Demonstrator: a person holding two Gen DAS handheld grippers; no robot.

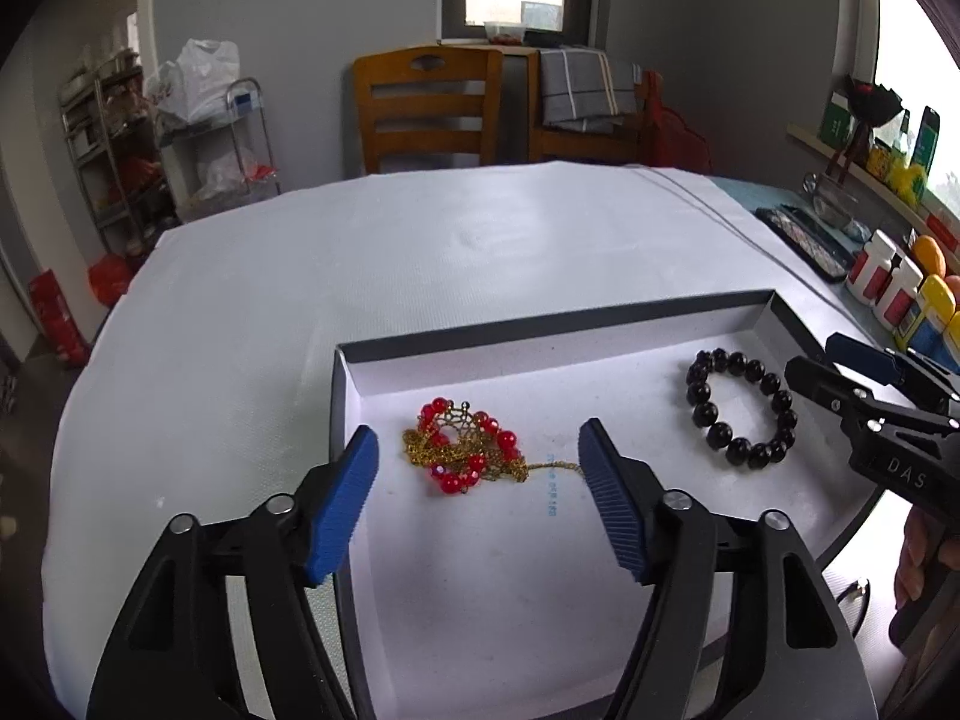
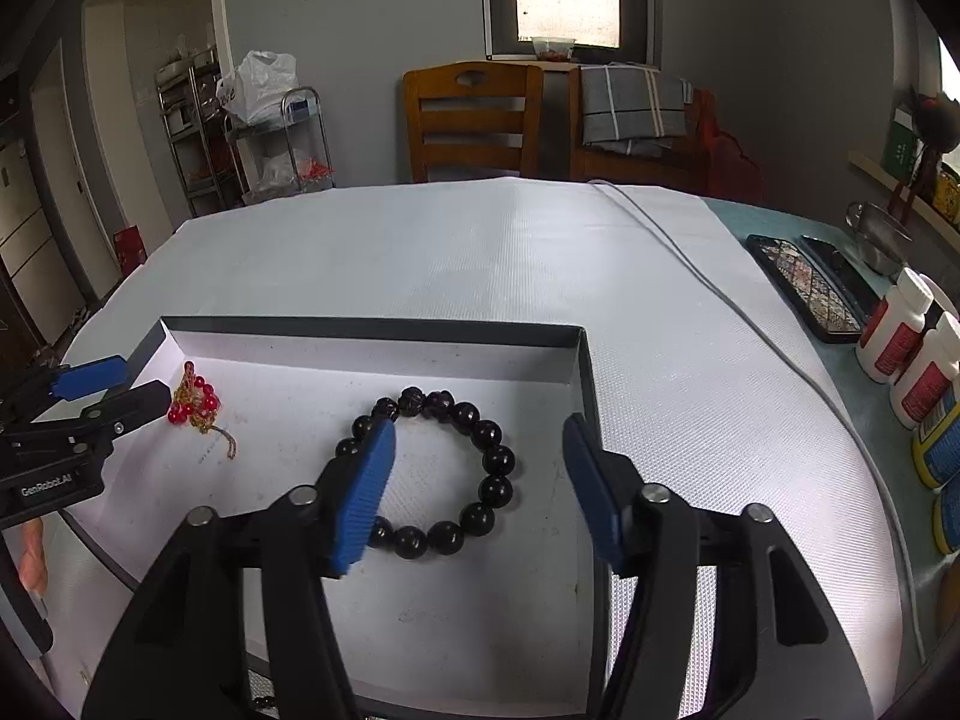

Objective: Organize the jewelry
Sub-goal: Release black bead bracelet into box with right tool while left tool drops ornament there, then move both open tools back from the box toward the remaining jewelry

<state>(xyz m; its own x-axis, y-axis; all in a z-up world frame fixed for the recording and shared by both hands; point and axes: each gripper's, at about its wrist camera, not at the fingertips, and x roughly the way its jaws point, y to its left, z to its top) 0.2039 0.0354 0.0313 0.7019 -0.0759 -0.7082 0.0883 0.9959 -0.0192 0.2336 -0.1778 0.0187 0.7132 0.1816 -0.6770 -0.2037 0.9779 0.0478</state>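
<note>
A shallow grey box (image 1: 540, 315) with a white floor lies on the white cloth. Inside it on the left rests a tangle of red beads and gold chain (image 1: 468, 447). My left gripper (image 1: 477, 433) hangs open just in front of the tangle and touches nothing. A black bead bracelet (image 1: 741, 408) lies flat in the right part of the box. In the right wrist view the bracelet (image 2: 498, 459) sits below and between the blue pads of my open right gripper (image 2: 479, 426), whose left pad (image 2: 366, 480) covers a few beads. Neither gripper holds anything.
The box's far wall (image 2: 372, 327) and right wall stand low. On the table's right side are several bottles (image 2: 894, 330), a phone (image 2: 804, 288), a metal bowl (image 2: 879, 237) and a grey cable (image 2: 690, 264). A wooden chair (image 2: 468, 120) stands behind the table.
</note>
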